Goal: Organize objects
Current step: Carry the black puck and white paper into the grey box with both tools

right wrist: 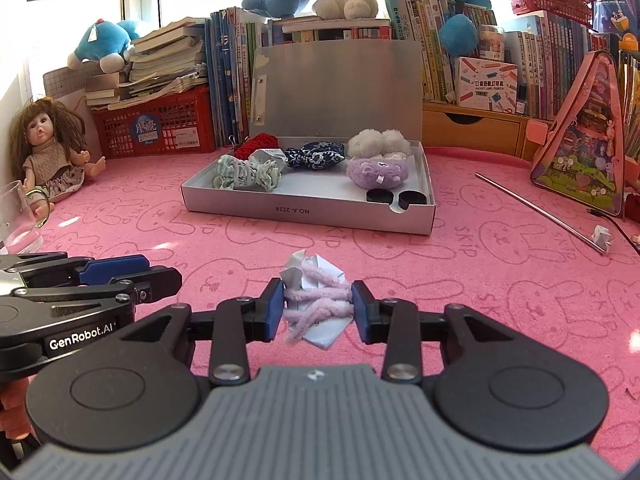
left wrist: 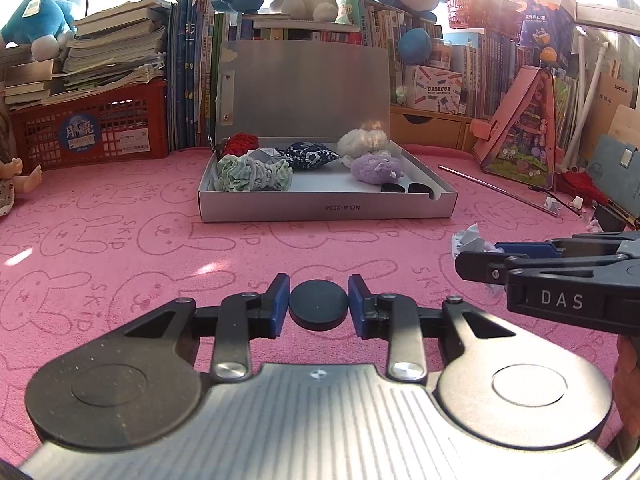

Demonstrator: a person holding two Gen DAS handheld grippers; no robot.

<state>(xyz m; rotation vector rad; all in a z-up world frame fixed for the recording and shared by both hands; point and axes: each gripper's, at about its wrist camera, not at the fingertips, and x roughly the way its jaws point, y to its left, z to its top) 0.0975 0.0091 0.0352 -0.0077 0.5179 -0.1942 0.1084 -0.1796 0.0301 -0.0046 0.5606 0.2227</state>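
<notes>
1. Two loose items were in hand. The flat black round disc [left wrist: 318, 306] sat between the blue pads of the left gripper [left wrist: 318, 306], clenched on its rim, low over the pink bunny-print cloth [left wrist: 120, 240].
2. The disc looked rigid, light and smooth, so probably slippery; an edge grip across its width suited it. Being round, it had no long axis and lay face-up.
3. The right gripper [right wrist: 318, 307] was squeezing a folded white paper wrapped in lilac fuzzy cord [right wrist: 316, 304], which looked soft and crushable, its length pointing away from the camera.
4. Ahead lay the open grey cardboard box [left wrist: 328, 212], two similar discs [left wrist: 404, 188] in its near-right corner.
</notes>
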